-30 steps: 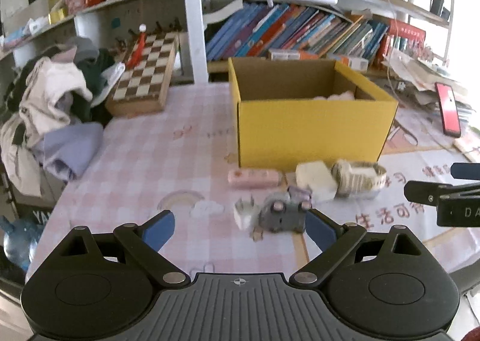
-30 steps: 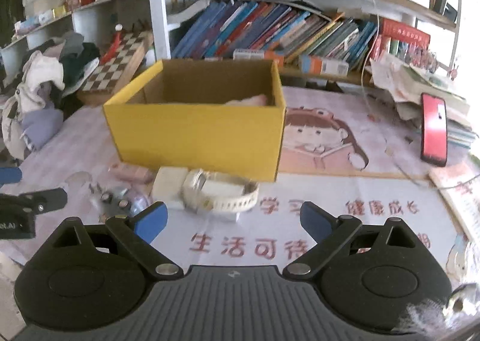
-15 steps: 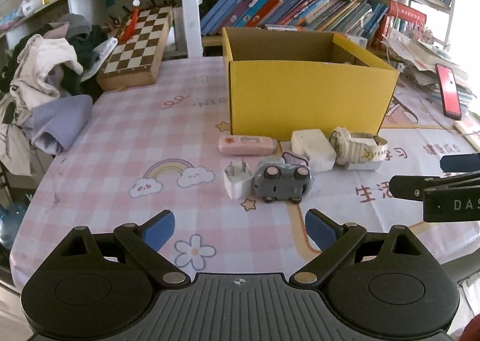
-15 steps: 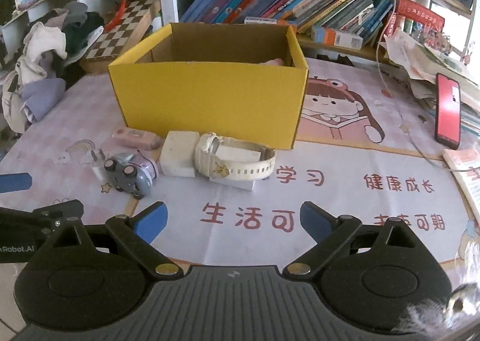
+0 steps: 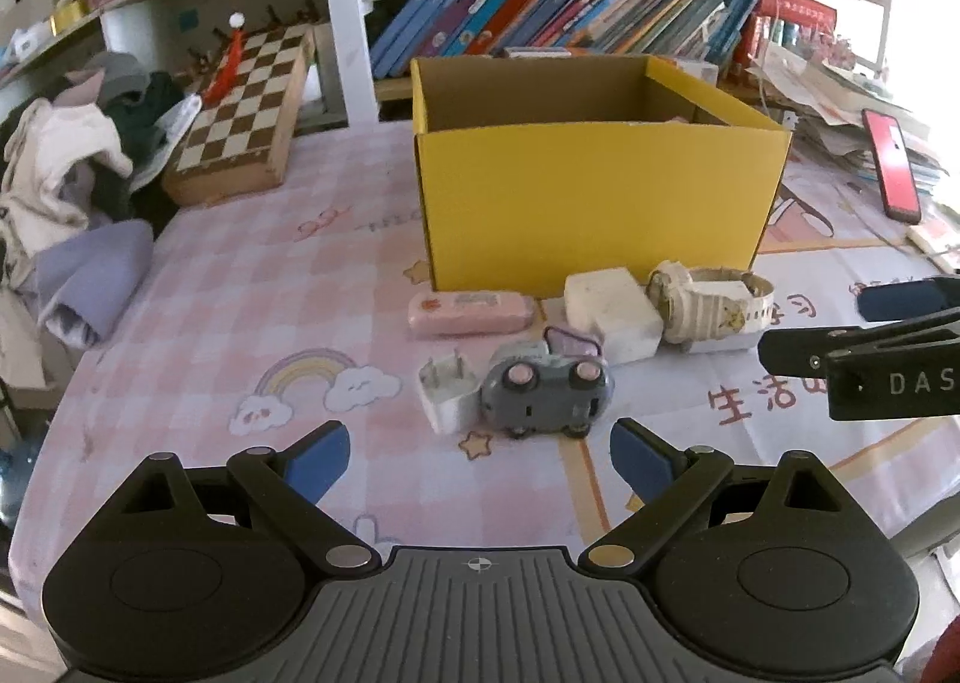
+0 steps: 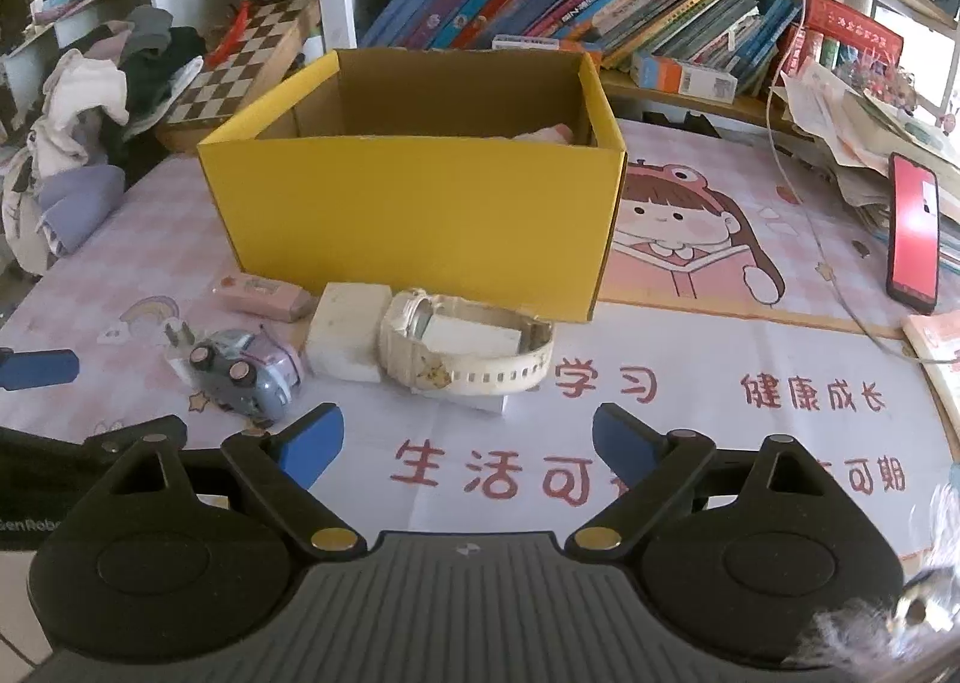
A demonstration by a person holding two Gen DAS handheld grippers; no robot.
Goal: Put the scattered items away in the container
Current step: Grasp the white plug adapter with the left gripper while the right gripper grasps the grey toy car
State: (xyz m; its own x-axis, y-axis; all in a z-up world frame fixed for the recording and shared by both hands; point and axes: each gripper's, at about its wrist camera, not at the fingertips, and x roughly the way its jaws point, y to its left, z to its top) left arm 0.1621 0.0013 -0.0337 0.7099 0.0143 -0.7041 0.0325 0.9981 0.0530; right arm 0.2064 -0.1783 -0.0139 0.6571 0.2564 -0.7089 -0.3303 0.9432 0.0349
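Note:
A yellow cardboard box (image 5: 594, 203) (image 6: 414, 221) stands open on the table with something pale pink inside. In front of it lie a pink case (image 5: 471, 312) (image 6: 261, 296), a white block (image 5: 612, 311) (image 6: 348, 332), a cream wristwatch (image 5: 708, 305) (image 6: 468, 353) on a white card, a grey toy car (image 5: 546, 395) (image 6: 243, 383) and a white plug (image 5: 447, 392) (image 6: 177, 347). My left gripper (image 5: 480, 458) hovers open just short of the car. My right gripper (image 6: 468, 437) hangs near the watch, its jaws closing with nothing between them.
A chessboard box (image 5: 240, 119) and a heap of clothes (image 5: 66, 203) sit at the left. Books (image 6: 570, 5) fill the shelf behind. A red phone (image 6: 915, 233) and stacked papers (image 6: 858, 125) lie at the right. A cable (image 6: 840, 299) trails across the mat.
Both grippers have sunk and come closer to the items, which now look larger. The right gripper's fingers have drawn slightly inward. No item has moved.

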